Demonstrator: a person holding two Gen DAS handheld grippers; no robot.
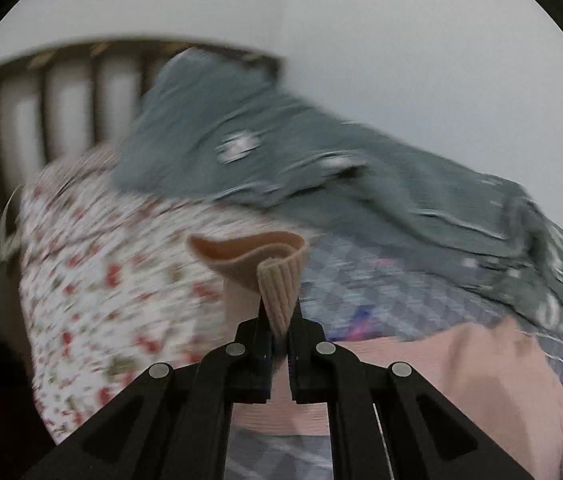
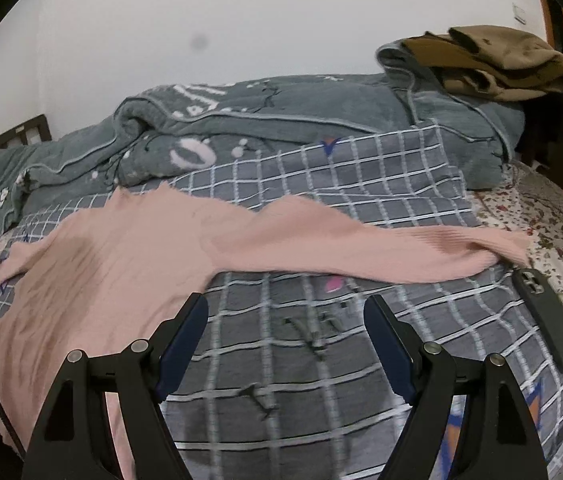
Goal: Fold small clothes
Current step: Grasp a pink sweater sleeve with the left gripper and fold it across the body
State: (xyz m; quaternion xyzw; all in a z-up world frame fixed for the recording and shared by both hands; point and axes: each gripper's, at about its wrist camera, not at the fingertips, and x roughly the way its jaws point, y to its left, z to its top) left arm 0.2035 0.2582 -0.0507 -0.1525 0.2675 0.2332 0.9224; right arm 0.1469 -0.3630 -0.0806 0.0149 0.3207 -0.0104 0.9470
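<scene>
- Currently we see the left claw (image 1: 280,320) pressed together on the ribbed cuff (image 1: 279,288) of the pink sweater (image 2: 121,248), the cuff lifted clear of the bed and its opening gaping toward the lens.
- Sweater body lies spread on the grey checked blanket (image 2: 281,344); the far sleeve (image 2: 441,248) stretches out to the right, its end just beside a dark phone (image 2: 547,320).
- Right claw (image 2: 285,312) hovers spread wide over bare blanket, holding nothing.
- Step in hand, as we judge it: carry the gripped sleeve across the body. To do it well, we keep the cuff low and taut, lay the sleeve flat along the torso, and use the right claw to pin the shoulder so the body does not drag.
- Hard to read: the left view is motion-blurred, so the floral sheet (image 1: 93,264) and grey quilt (image 1: 281,152) smear; the sleeve's run back to the body is hidden behind the claw. Sweater hem is cut off at the lower left of the right view.
</scene>
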